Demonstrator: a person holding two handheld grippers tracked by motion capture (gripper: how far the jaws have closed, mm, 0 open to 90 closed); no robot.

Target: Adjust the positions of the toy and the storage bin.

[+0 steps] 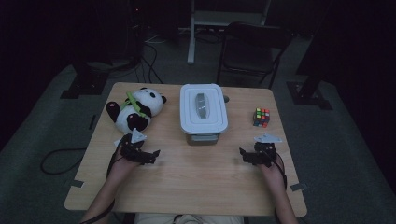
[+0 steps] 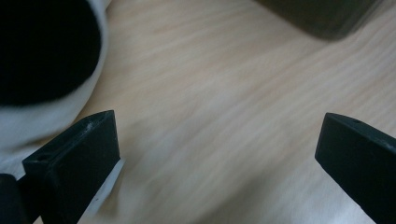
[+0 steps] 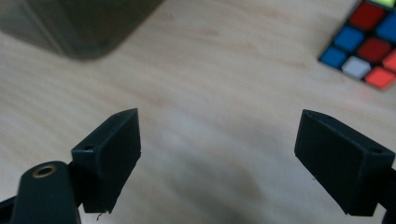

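On the wooden table (image 1: 196, 186) a panda plush (image 1: 135, 109) lies at the back left. A white lidded container (image 1: 203, 112) stands in the middle, and a colour cube (image 1: 261, 117) sits at the back right. My left gripper (image 1: 140, 149) rests near the front left, just in front of the panda. It is open, with bare wood between its jaws (image 2: 217, 123). The panda (image 2: 42, 56) is close on its left and the container (image 2: 327, 16) lies ahead to its right. My right gripper (image 1: 258, 152) is open at the front right (image 3: 219, 120), with the container (image 3: 79, 23) ahead to its left and the cube (image 3: 369, 42) ahead to its right.
A dark folding chair (image 1: 254, 46) stands behind the table. Cables (image 1: 56, 161) lie on the floor at the left. Bare wood stretches between the two grippers and along the front edge.
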